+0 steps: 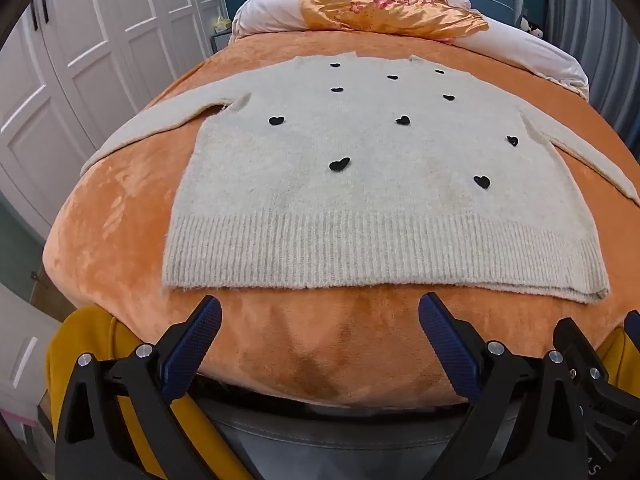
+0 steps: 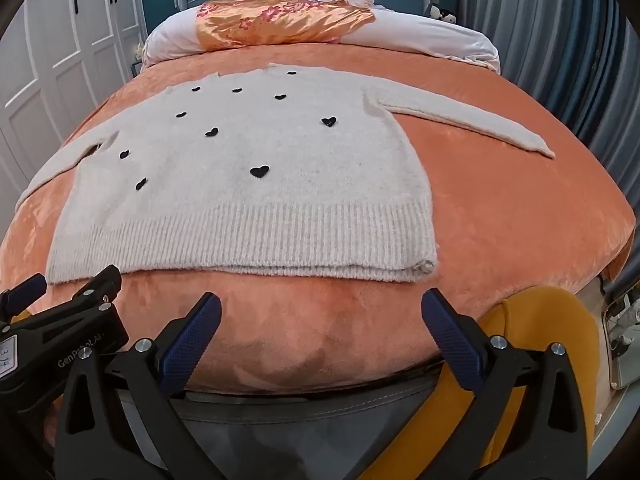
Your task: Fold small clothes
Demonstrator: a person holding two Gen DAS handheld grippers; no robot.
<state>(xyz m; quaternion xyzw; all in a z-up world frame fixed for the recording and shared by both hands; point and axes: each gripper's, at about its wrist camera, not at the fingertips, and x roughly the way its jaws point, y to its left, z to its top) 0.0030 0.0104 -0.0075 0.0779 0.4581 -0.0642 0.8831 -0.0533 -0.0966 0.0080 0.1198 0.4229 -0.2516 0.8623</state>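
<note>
A cream knit sweater (image 1: 360, 184) with small black hearts lies flat, face up, on an orange plush bed cover (image 1: 120, 220), ribbed hem toward me and both sleeves spread sideways. It also shows in the right wrist view (image 2: 248, 184), with its right sleeve (image 2: 472, 120) stretched out. My left gripper (image 1: 320, 312) is open and empty, just short of the hem at the bed's near edge. My right gripper (image 2: 320, 308) is open and empty, also just short of the hem. The left gripper shows at the lower left of the right wrist view (image 2: 68, 292).
A white pillow (image 1: 272, 12) and a shiny orange flowered cloth (image 1: 384, 8) lie at the head of the bed. White wardrobe doors (image 1: 80, 60) stand left, grey curtains (image 2: 560, 60) right. Yellow fabric (image 2: 540, 340) sits beside the bed's near corner.
</note>
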